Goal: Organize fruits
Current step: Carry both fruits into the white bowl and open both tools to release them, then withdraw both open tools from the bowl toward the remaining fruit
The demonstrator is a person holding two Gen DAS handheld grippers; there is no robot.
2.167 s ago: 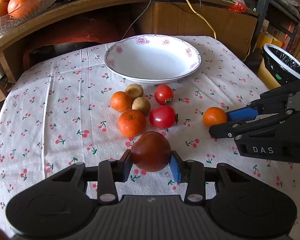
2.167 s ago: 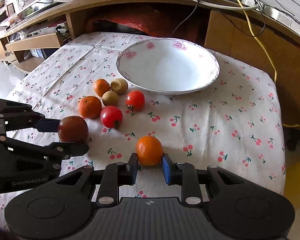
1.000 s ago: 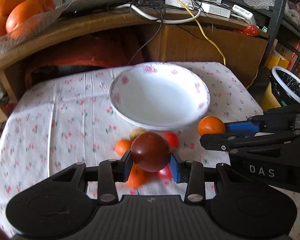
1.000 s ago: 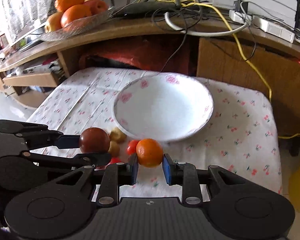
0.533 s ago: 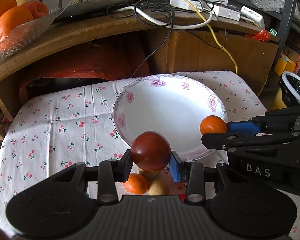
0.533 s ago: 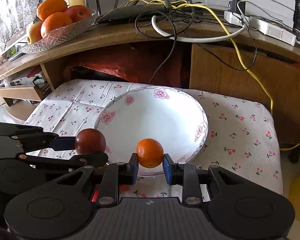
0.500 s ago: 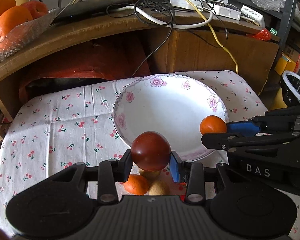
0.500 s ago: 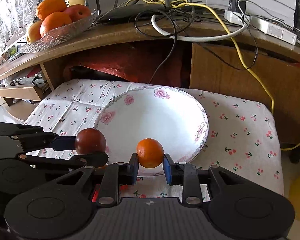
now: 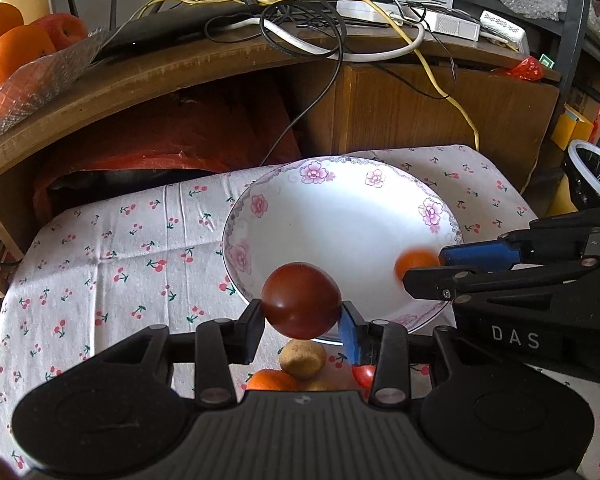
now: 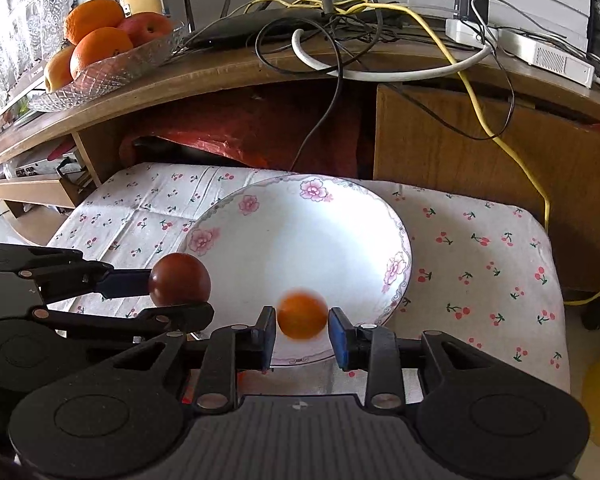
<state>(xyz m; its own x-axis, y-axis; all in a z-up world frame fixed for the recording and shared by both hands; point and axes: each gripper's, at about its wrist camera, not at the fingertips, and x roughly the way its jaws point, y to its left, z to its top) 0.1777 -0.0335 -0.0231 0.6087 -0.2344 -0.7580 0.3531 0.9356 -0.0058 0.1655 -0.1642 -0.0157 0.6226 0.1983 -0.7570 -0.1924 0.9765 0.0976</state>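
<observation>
Fruits, loose, for collection into 1 dish.

Item 1: small orange fruit [image 10: 302,313], blurred, sitting in the gap between the parted jaws of the right gripper [image 10: 302,334] with daylight on both sides; judged just released and dropping over the near part of the bowl. Right gripper: jaws narrowly apart, gripping nothing.

Item 2: dark red fruit [image 9: 301,300], round and glossy, clamped between the 2 fingers of the left gripper [image 9: 302,322], held above the bowl's near-left rim. Not yet let go.

Item 3: white bowl [image 9: 284,216], shallow, pink flowers on the rim, centred on the cherry-print tablecloth [image 9: 112,248]. No fruit visibly at rest in it.

Item 4: remaining fruit on the cloth just in front of the bowl, partly hidden by the left gripper: 1 brownish round fruit [image 9: 302,356], 1 orange [image 9: 272,381], 1 red tomato [image 9: 365,374]. More may lie out of sight.

Background: glass dish of oranges and apple [image 10: 100,68] on the wooden shelf, apart from the work.

Progress, as judged: early. 1 fruit going in, 1 poised to follow, at least 3 left to fetch.
</observation>
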